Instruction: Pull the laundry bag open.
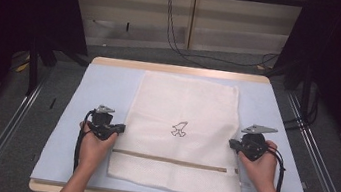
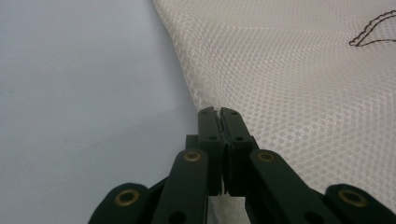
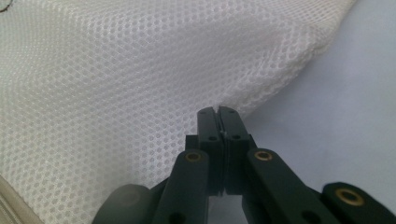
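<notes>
A white mesh laundry bag (image 1: 185, 103) lies flat on the blue mat (image 1: 101, 86), with a small dark embroidered figure (image 1: 179, 128) at its middle and a tan zipper (image 1: 169, 161) near its front end. My left gripper (image 1: 122, 128) sits at the bag's left edge. In the left gripper view, its jaws (image 2: 218, 112) are pressed together on the mesh bag's (image 2: 289, 70) edge. My right gripper (image 1: 231, 144) is at the bag's right edge. In the right gripper view, those jaws (image 3: 218, 111) pinch the mesh bag's (image 3: 116, 84) lifted edge.
The mat covers a wooden table (image 1: 182, 70) with metal rails along both sides. Bare mat lies left (image 2: 84, 93) and right (image 3: 345, 107) of the bag. Black cables hang on the back wall (image 1: 174, 21). Dark curtains stand at both far corners.
</notes>
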### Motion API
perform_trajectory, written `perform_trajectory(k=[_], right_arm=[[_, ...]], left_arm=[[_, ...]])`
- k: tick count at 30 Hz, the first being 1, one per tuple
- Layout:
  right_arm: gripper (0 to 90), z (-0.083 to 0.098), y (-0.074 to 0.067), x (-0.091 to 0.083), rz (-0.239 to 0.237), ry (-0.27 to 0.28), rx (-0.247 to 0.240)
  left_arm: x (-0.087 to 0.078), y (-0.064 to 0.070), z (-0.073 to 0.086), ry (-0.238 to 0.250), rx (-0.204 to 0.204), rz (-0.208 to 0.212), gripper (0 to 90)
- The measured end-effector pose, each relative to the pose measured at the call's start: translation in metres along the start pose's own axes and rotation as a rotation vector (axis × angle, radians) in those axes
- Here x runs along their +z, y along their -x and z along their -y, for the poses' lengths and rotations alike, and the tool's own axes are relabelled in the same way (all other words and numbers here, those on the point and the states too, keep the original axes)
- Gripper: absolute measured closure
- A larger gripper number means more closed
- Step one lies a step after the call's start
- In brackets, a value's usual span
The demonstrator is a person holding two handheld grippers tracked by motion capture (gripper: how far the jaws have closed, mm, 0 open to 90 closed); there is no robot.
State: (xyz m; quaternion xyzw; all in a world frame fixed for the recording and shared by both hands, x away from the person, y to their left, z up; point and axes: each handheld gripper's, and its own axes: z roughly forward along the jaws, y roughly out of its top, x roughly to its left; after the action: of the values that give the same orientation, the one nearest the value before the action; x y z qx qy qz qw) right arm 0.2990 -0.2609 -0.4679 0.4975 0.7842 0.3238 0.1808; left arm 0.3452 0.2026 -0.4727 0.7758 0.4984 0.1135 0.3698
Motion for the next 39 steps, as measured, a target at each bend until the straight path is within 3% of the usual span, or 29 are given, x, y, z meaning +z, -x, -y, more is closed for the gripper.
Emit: perform_trajectory(k=[3,5,7,9,11,15,21,25,29,33,39], right_arm=[[89.4,-0.004,0.004,0.002,0.015,0.009,0.010],[89.4,-0.003,0.003,0.000,-0.004,0.002,0.027],[89.4,0.000,0.000,-0.002,-0.010,-0.010,0.003],[89.3,0.005,0.000,-0.004,-0.021,-0.006,-0.003],[89.3,0.009,0.001,-0.006,-0.032,0.000,0.016],[89.4,0.010,0.001,-0.003,-0.026,-0.001,0.020],[89.4,0.001,-0.003,0.005,-0.026,0.000,0.009],[89.3,-0.002,-0.006,0.008,-0.032,0.004,-0.005],[89.0,0.001,-0.006,0.006,-0.049,0.015,0.019],[89.0,0.003,-0.005,0.005,-0.052,0.029,0.004],[89.0,0.001,-0.004,0.005,-0.044,0.037,-0.003]], left_arm=[[-0.002,-0.002,0.001,0.005,-0.013,-0.001,88.3],[-0.003,-0.002,0.002,0.003,-0.011,0.000,88.3],[-0.005,-0.002,0.003,-0.007,-0.030,0.005,88.3],[-0.009,-0.002,0.005,-0.017,-0.024,0.011,88.3],[-0.011,-0.002,0.007,-0.012,-0.025,0.019,88.2],[-0.015,0.000,0.010,-0.020,-0.015,0.000,88.2],[-0.020,-0.007,0.012,0.003,-0.038,-0.029,88.3],[-0.020,-0.012,0.013,0.002,-0.058,-0.022,88.2],[-0.022,-0.011,0.014,-0.010,-0.047,-0.024,88.1],[-0.024,-0.010,0.015,-0.003,-0.063,-0.020,88.0],[-0.024,-0.009,0.015,-0.020,-0.050,-0.020,88.0]])
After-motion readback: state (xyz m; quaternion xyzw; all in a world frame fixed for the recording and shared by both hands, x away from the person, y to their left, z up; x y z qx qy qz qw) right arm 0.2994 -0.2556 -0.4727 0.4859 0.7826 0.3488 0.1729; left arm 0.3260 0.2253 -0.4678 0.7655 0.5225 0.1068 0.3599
